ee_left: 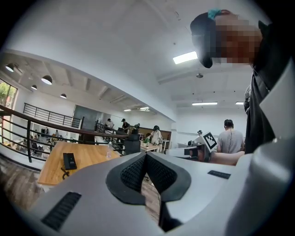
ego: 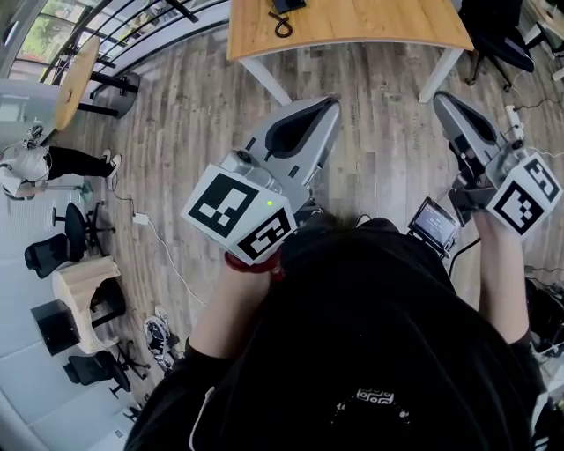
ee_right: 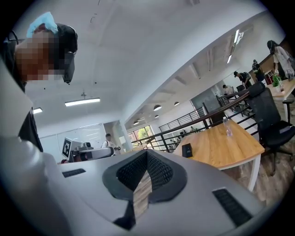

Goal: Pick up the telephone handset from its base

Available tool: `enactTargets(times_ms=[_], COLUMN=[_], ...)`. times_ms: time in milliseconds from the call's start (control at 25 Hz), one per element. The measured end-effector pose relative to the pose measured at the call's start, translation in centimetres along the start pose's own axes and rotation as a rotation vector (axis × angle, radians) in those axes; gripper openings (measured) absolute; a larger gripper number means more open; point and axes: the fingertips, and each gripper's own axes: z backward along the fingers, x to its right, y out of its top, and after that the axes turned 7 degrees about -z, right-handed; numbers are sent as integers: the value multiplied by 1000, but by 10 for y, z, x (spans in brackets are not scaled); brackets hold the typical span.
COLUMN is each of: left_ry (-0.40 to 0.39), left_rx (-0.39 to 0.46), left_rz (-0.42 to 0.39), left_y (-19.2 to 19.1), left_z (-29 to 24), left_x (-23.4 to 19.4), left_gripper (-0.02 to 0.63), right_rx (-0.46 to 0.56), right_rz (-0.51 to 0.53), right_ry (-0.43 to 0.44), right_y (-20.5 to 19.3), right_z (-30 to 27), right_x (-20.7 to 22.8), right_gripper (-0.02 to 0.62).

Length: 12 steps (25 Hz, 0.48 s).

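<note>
Light wood: the table top lies at the far edge of the head view, on white legs. The black telephone sits on the left part of that top, with a dark cord looped just beside it on the near side. At this size I cannot tell handset from base. My left gripper is over the plank floor, well apart from the table, its fingertips pressed together and empty. In the left gripper view the dark pads meet at the tips, and only a sliver of floor shows in the gap below them. My right gripper is out to the right, also well apart from the table, tips together, nothing held. In the left gripper view the telephone lies left of the jaws. In the right gripper view it lies to their right, with a clear bottle farther right on the same top and a black office chair at the table's right end. Neither gripper touches the telephone.
</note>
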Motion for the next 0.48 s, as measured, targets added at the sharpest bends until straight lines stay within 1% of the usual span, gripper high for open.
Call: enactTargets(times_ms=[120, 200, 280, 480], left_ry=[-29, -53, -79, -139], left_rx=[-26, -28, -13, 10], left_rz=[-31, -20, 5, 15], left_y=[-6, -10, -11, -15], left_z=[-6, -11, -17, -30], left_x=[9, 12, 11, 10], left_gripper=[5, 5, 5, 5], right_rx=[5, -1, 1, 38], right_rz=[4, -3, -13, -30], right_ry=[42, 56, 38, -16], right_y=[-3, -6, -5, 0], right_z=[6, 8, 9, 16], right_x=[-3, -6, -3, 7], right_gripper=[17, 17, 17, 17])
